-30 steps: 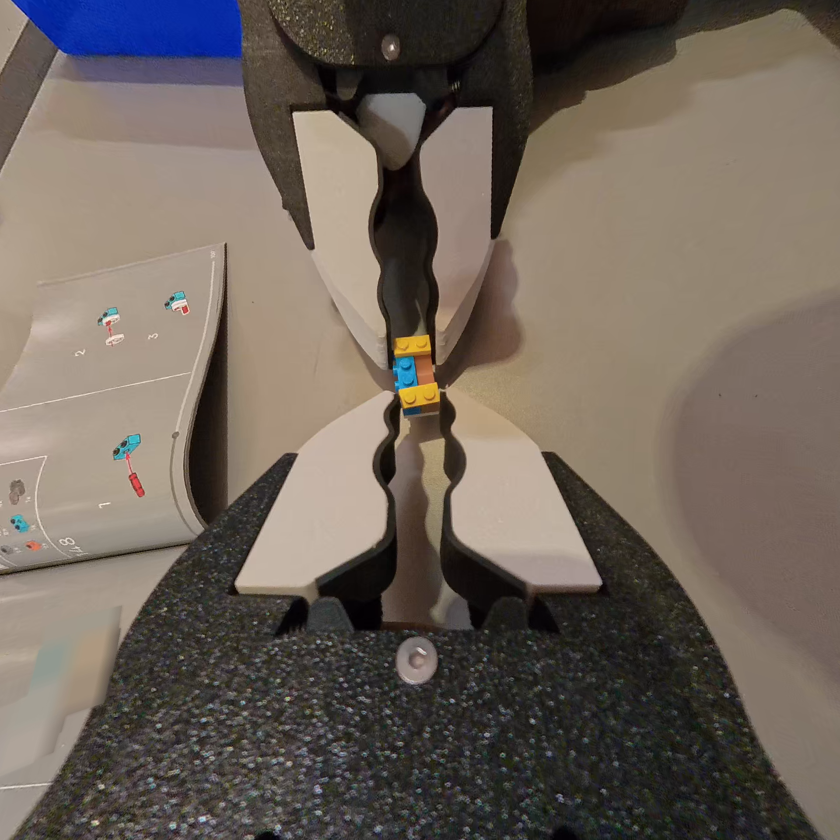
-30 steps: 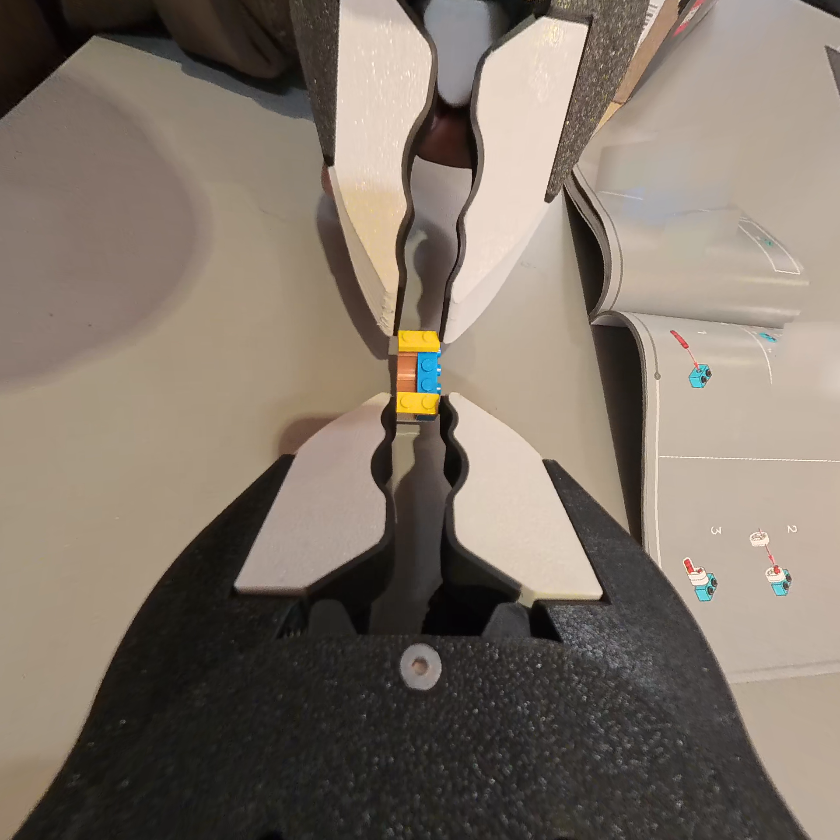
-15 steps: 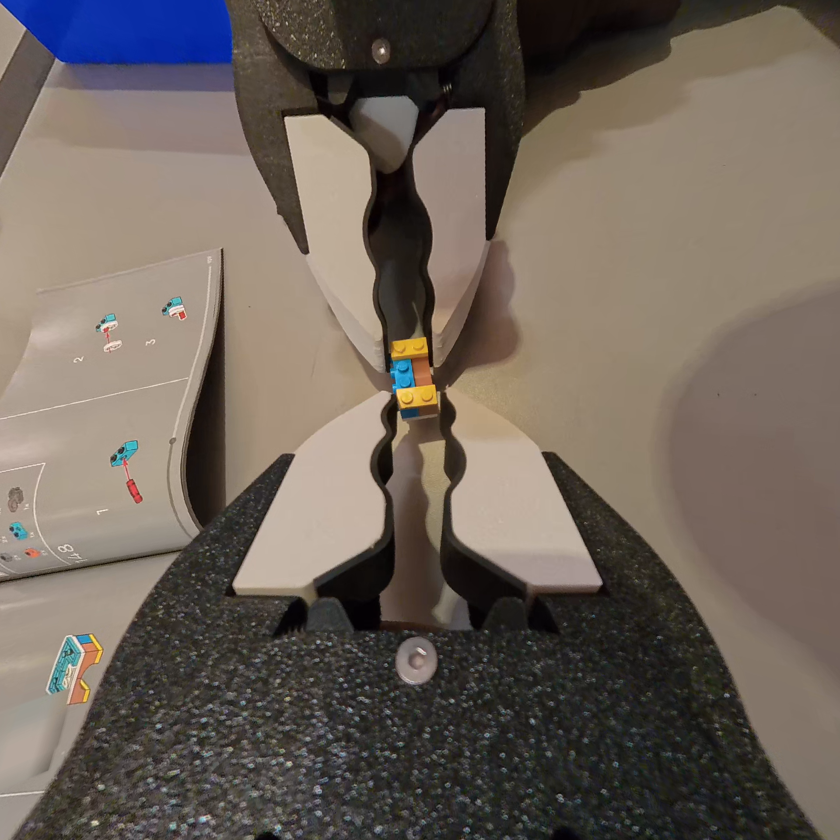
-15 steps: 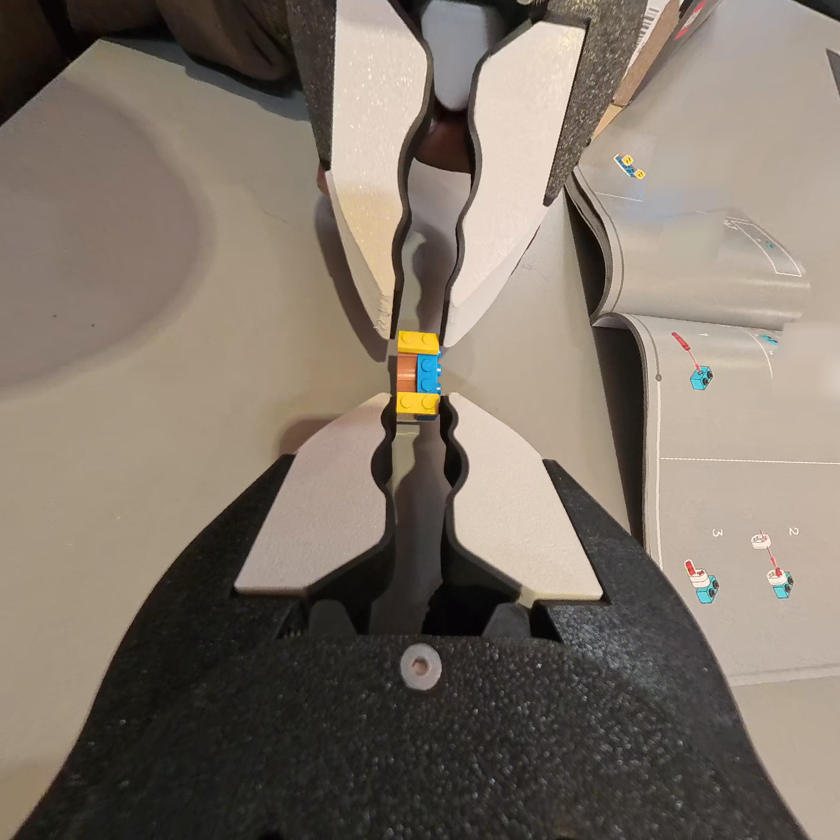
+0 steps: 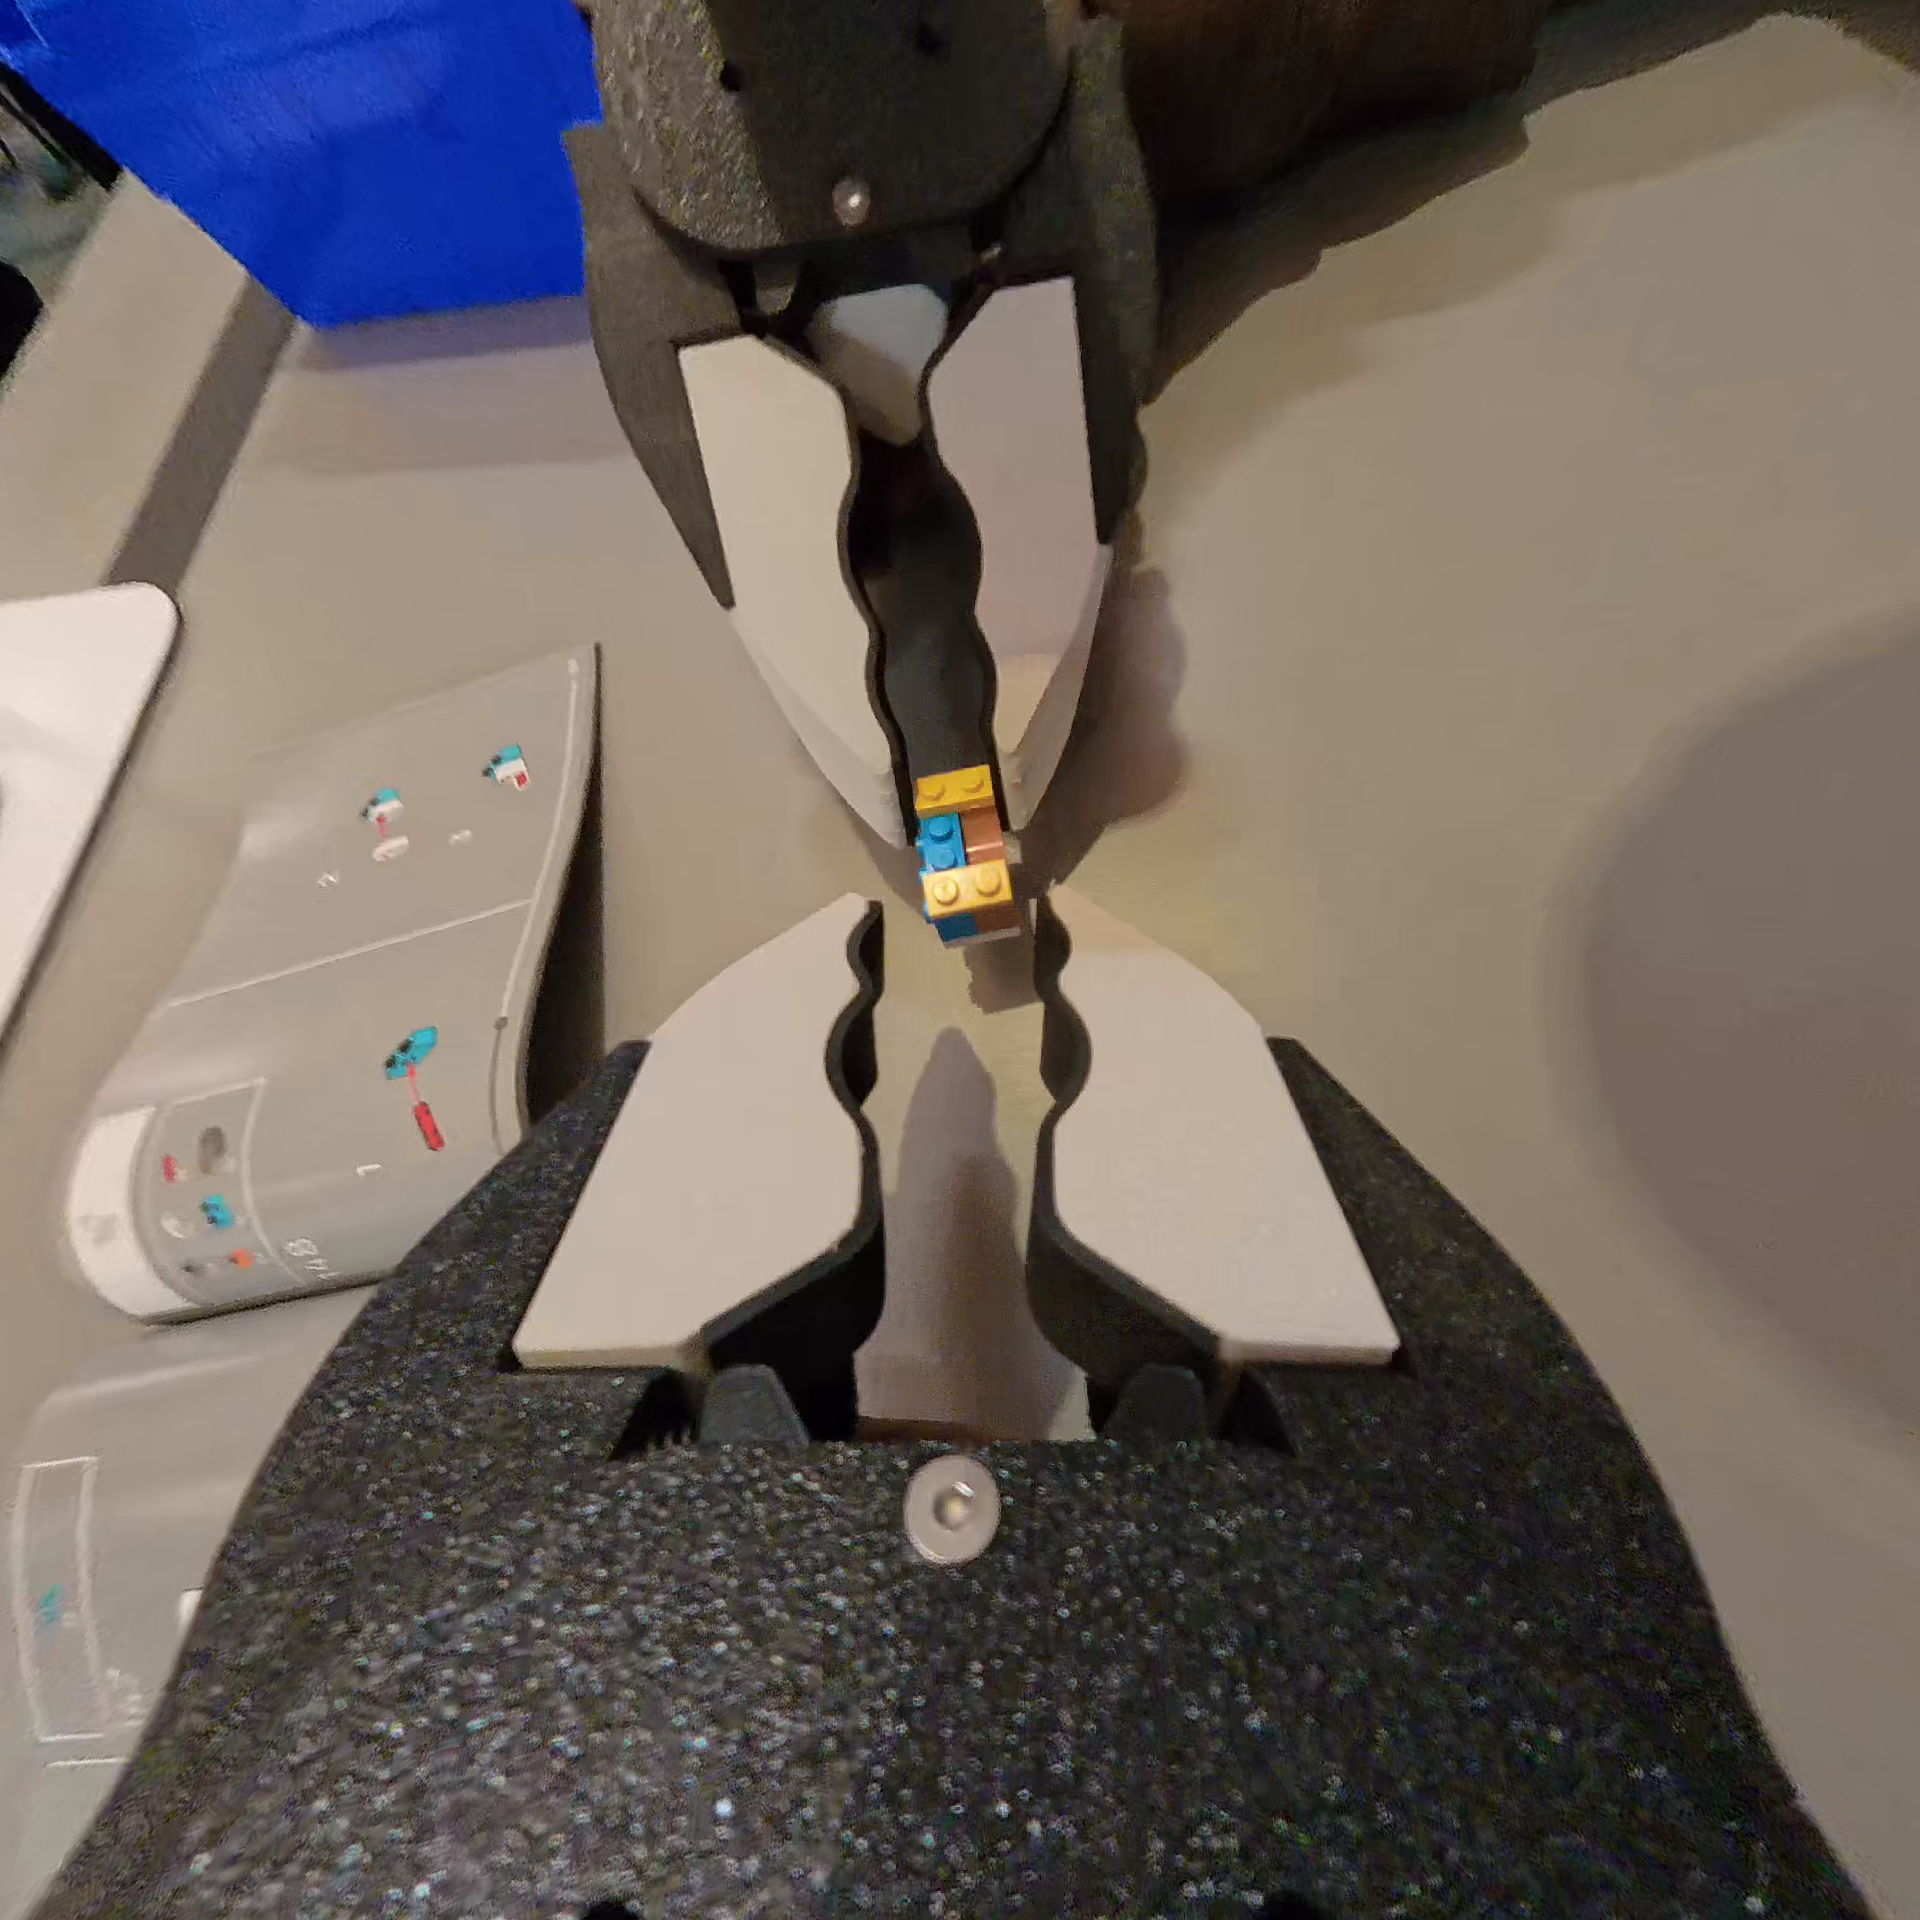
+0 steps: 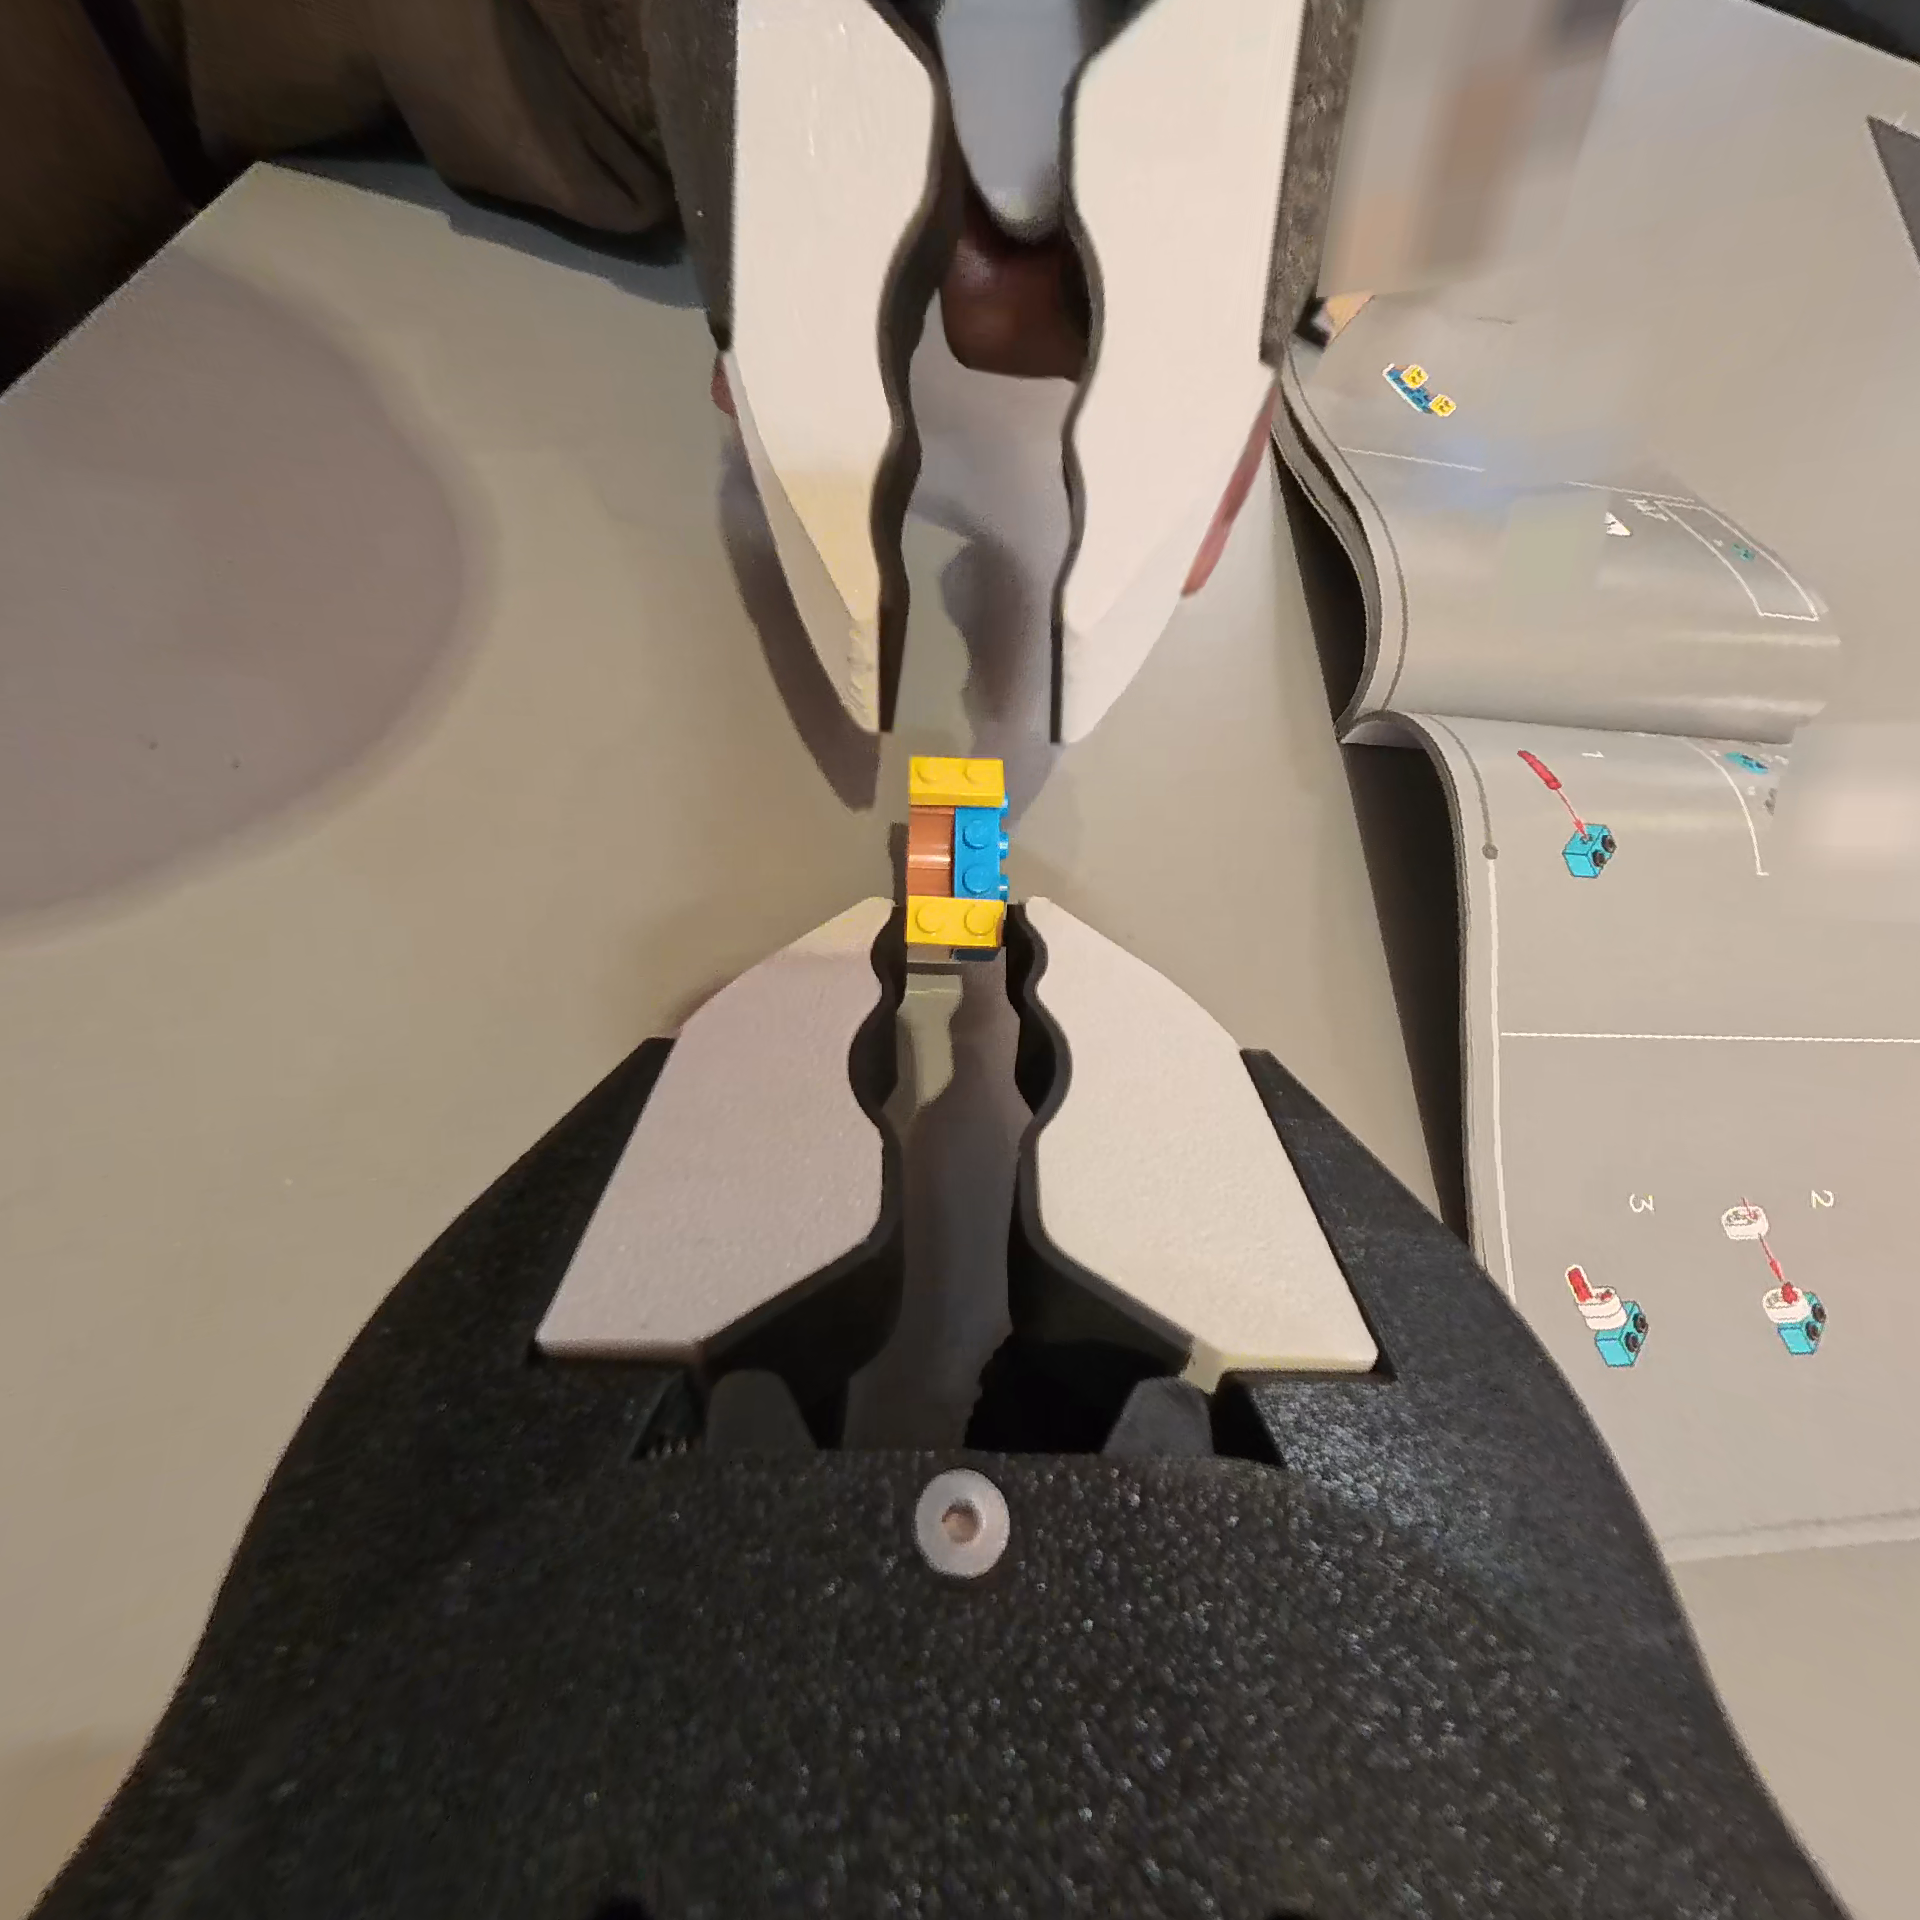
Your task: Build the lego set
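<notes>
A small lego assembly (image 6: 956, 852) of two yellow plates, a blue brick and a brown piece hangs above the grey table. My right gripper (image 6: 956, 914) is shut on its near yellow end. In the left wrist view the assembly (image 5: 966, 852) sits in the right gripper (image 5: 961, 821), which faces me. My left gripper (image 5: 956, 906) is open, its tips on either side of the assembly's end without touching it. In the right wrist view the left gripper (image 6: 966, 727) stands just past the far yellow plate, jaws apart.
An open instruction booklet (image 5: 364, 987) lies on the table (image 5: 1455, 727) left of my left gripper; it also shows in the right wrist view (image 6: 1662, 935). A blue bin (image 5: 364, 156) stands at the far left. A brown sleeve (image 5: 1299, 83) is behind the right gripper. My two grippers' fingertips are within a few centimetres of each other.
My left gripper has opened and let go of the assembly, drawing back a little. My right gripper still holds the assembly. The left wrist view has tilted up.
</notes>
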Available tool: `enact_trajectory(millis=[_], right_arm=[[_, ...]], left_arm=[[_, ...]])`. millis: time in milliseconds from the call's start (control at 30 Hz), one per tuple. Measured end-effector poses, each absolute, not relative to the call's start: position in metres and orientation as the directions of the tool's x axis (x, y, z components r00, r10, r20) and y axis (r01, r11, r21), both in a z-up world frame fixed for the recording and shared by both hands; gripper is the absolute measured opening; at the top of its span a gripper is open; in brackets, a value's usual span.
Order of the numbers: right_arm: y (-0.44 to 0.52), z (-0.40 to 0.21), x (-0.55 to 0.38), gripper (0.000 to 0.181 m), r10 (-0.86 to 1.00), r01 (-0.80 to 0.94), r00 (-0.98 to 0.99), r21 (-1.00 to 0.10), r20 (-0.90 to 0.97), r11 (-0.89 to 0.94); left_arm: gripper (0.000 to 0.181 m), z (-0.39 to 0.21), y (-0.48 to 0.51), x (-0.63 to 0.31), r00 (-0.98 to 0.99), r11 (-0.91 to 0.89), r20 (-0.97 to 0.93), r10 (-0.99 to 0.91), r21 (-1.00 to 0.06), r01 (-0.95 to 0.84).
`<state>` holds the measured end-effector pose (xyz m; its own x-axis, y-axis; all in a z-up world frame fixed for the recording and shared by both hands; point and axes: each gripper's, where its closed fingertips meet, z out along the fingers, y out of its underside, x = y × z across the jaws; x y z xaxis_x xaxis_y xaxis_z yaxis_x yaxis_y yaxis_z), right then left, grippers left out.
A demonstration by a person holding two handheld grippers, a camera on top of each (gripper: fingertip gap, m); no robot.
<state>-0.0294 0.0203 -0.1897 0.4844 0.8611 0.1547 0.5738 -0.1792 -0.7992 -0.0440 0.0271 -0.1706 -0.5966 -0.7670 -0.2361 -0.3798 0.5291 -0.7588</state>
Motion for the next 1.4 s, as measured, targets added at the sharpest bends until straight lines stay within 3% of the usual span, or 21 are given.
enact_trajectory(millis=[267,467,767,1000,1400], right_arm=[[0.023,-0.188,-0.02,0.018,0.846,0.521,0.528,-0.817,0.078,-0.249],[0.024,-0.185,-0.018,0.018,0.842,0.491,0.538,-0.829,0.048,-0.267],[0.024,-0.182,-0.019,0.018,0.842,0.474,0.539,-0.839,0.039,-0.265],[0.024,-0.177,-0.023,0.018,0.843,0.458,0.537,-0.851,0.035,-0.256],[0.024,-0.168,-0.024,0.018,0.841,0.424,0.54,-0.871,0.024,-0.247]], left_arm=[[0.045,-0.169,0.041,-0.04,-0.49,0.802,-0.669,-0.558,-0.587,-0.112],[0.048,-0.175,0.042,-0.031,-0.408,0.915,-0.829,-0.382,-0.401,-0.042],[0.041,-0.174,0.033,-0.022,-0.332,0.974,-0.919,-0.212,-0.228,0.009],[0.024,-0.17,0.033,-0.018,-0.289,0.986,-0.944,-0.161,-0.169,0.005],[0.022,-0.163,0.034,-0.017,-0.261,0.99,-0.956,-0.135,-0.141,0.003]])
